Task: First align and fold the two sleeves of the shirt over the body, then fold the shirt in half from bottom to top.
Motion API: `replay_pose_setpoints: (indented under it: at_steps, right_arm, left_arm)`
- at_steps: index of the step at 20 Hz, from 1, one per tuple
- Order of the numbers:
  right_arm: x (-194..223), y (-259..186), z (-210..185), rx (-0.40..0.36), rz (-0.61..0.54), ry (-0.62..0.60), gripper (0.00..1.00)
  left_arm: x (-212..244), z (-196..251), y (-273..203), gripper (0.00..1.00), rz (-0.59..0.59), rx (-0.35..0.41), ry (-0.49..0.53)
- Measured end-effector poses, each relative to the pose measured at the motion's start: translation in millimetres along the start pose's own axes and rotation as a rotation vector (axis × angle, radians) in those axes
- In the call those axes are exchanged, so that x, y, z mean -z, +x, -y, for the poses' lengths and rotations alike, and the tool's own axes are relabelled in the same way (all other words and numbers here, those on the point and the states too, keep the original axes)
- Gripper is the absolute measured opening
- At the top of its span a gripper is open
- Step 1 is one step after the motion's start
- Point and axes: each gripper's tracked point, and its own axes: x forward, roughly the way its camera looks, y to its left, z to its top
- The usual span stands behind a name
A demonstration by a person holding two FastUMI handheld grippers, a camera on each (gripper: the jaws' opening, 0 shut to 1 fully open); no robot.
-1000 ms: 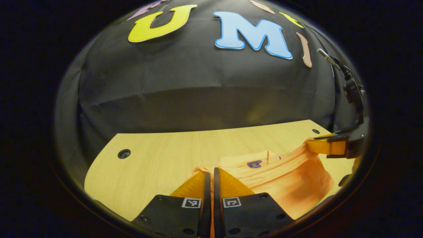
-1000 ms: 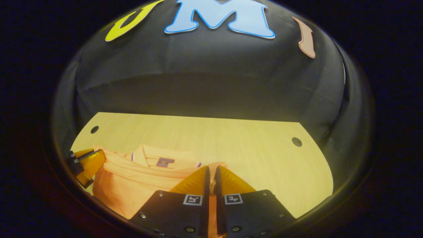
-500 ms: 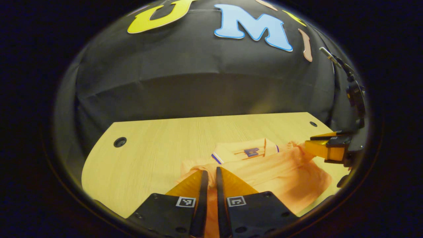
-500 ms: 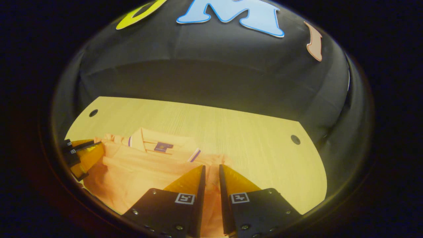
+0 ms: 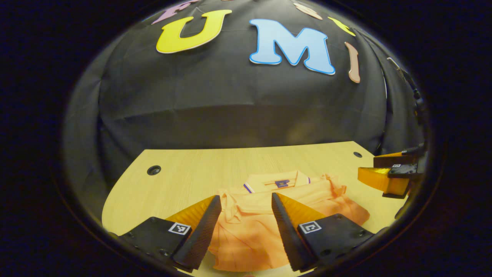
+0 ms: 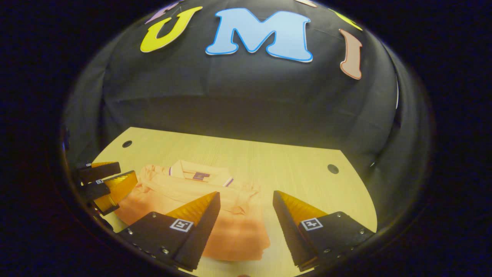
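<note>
The orange shirt lies folded on the wooden table, collar and small dark label toward the far wall, the lower part laid up over the body. My left gripper is open above the shirt's left near part, nothing between its fingers. In the right gripper view the shirt lies left of centre, and my right gripper is open over its right edge, holding nothing. The right gripper shows at the right rim of the left gripper view; the left gripper shows at the left rim of the right gripper view.
The table has small round holes near its far corners. The black cloth wall rises close behind the table's far edge. Bare wood stretches left of the shirt and right of it.
Both grippers were shut on the shirt's hem and carried it toward the collar. Now both have opened, let the cloth go, and drawn back a little; the shirt lies folded.
</note>
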Motion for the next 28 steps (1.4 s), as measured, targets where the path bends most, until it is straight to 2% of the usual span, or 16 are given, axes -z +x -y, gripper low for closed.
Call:
replay_pose_setpoints:
  at_steps: [3,11,17,20,28]
  right_arm:
    - [-12.4,-29.3,9.6,-0.004,0.060,0.012,0.87]
    - [-33.8,-121.4,34.3,-0.006,0.210,0.007,0.87]
    - [-35.1,-175.2,50.1,-0.019,0.301,-0.036,0.86]
    - [-36.1,-202.5,53.2,-0.015,0.345,-0.030,0.86]
    - [-49.0,-236.3,59.3,0.010,0.414,0.026,0.87]
  left_arm:
    - [-18.4,8.3,-28.3,0.95,0.049,-0.020,-0.001]
    - [-76.8,49.0,-120.2,0.95,0.235,-0.038,-0.014]
    - [-87.1,79.5,-195.8,0.94,0.328,-0.068,-0.040]
    - [-94.5,86.2,-229.9,0.94,0.368,-0.076,0.000]
    - [-107.0,99.7,-255.0,0.94,0.418,-0.041,0.029]
